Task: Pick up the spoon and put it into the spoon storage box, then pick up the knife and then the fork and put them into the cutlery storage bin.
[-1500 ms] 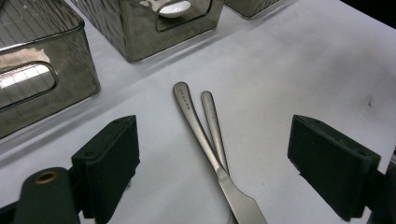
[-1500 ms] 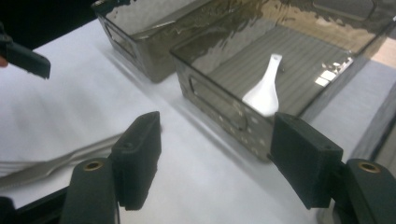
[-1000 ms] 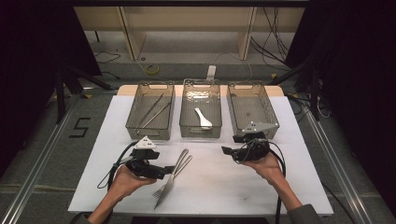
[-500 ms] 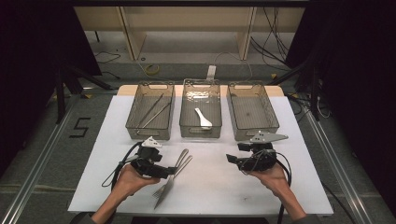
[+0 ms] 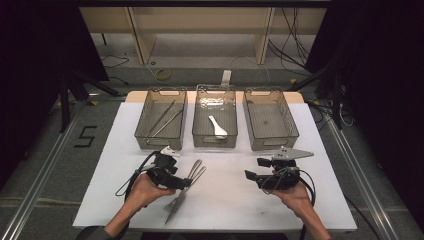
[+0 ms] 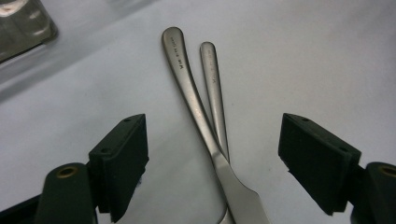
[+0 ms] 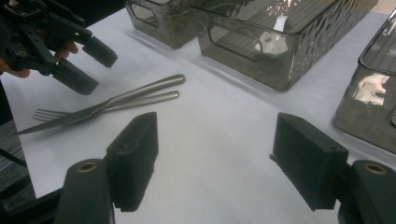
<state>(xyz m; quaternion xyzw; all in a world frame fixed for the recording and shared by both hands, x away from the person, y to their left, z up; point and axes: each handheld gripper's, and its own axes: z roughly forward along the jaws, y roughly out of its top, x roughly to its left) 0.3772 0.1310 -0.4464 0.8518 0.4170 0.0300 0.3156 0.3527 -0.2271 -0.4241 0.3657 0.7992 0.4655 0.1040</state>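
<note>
Left gripper view: the left gripper [image 6: 212, 154] has its fingers [image 6: 121, 163] apart astride the knife [image 6: 196, 107] and fork [image 6: 215, 88], touching neither; they have just been narrowing, so a pick-up looks near. Both lie crossed on the counter [image 5: 230, 200] before three bins [image 5: 161, 120]. Since a second ago the right gripper [image 5: 252, 167], fingers apart and empty, has drawn back from the right bin.

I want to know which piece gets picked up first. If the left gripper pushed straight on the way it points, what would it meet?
Probably the knife: its handle lies between the open jaws of the left gripper, crossing over the fork beside it. Depth is hard to judge.
</note>
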